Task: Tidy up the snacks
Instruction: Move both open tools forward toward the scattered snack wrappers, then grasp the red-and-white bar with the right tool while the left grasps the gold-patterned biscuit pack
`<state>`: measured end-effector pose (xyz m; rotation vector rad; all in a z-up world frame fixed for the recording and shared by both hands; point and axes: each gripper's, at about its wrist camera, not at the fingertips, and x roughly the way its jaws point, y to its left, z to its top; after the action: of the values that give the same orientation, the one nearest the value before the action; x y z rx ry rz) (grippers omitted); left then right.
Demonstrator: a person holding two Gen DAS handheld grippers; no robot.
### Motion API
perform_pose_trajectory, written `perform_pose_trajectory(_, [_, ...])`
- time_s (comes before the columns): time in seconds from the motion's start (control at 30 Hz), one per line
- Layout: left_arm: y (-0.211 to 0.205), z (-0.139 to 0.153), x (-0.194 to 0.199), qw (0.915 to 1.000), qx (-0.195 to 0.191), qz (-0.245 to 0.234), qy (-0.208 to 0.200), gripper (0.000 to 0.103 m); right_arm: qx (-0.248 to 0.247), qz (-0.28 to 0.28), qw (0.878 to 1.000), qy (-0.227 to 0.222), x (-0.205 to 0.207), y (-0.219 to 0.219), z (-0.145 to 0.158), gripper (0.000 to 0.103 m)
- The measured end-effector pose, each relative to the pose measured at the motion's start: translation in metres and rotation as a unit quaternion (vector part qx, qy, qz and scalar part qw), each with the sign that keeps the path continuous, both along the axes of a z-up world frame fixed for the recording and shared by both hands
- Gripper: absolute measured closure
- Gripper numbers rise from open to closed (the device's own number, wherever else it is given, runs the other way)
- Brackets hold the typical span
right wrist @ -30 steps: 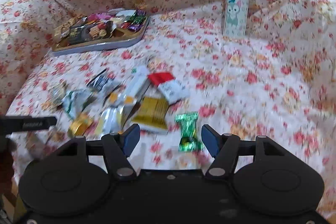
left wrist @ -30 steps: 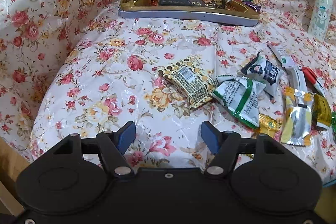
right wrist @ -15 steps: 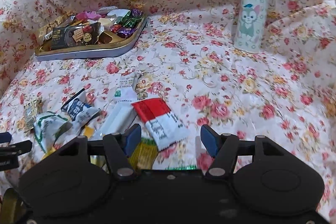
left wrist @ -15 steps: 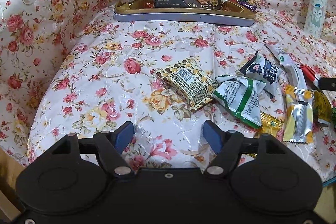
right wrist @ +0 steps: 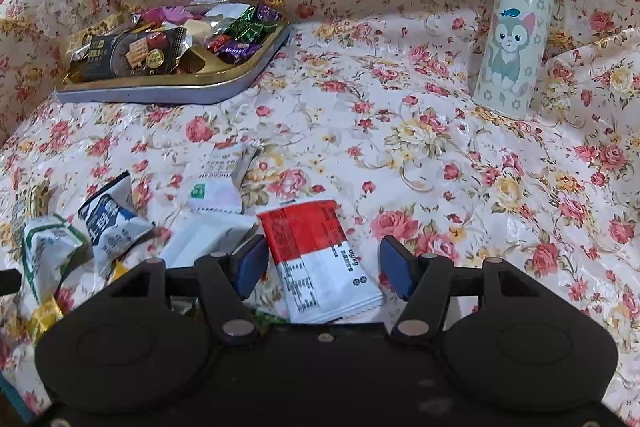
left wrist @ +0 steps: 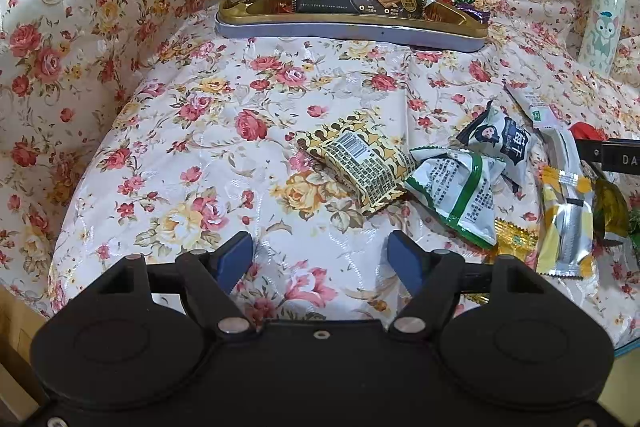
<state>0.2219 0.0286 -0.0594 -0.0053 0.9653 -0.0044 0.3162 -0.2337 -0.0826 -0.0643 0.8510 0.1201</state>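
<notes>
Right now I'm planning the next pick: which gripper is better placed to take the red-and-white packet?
The right gripper: the red-and-white packet lies between its open fingers. The left gripper has only bare cloth between its fingers, with the packet far off to its side.

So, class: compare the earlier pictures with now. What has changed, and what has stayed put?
The right gripper has moved in over the red-and-white packet, which now lies between its open fingers, ungripped. The left gripper stays open and empty; the snack tray and bottle are unmoved.
</notes>
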Motion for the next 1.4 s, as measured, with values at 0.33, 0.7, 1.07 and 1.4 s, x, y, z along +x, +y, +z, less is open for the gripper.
perform_pose_trajectory(0.33, [0.012, 0.012, 0.019, 0.9985, -0.049, 0.022, 0.012, 0.032, 0.006, 0.017, 0.999, -0.03, -0.004, -0.004, -0.007, 0.039])
perform_pose_trajectory(0.7, [0.002, 0.023, 0.041, 0.9981, -0.057, 0.021, -0.001, 0.032, 0.016, 0.027, 0.997, -0.064, -0.005, -0.007, -0.013, 0.039])
perform_pose_trajectory(1.07, [-0.007, 0.01, 0.061, 0.9982, -0.052, 0.027, 0.014, 0.032, 0.022, 0.026, 0.996, -0.084, -0.003, -0.007, -0.016, 0.039])
perform_pose_trajectory(1.4, [-0.015, 0.001, 0.068, 0.9997, -0.019, 0.015, 0.003, 0.031, 0.025, 0.025, 0.996, -0.083, 0.017, -0.005, -0.016, 0.039])
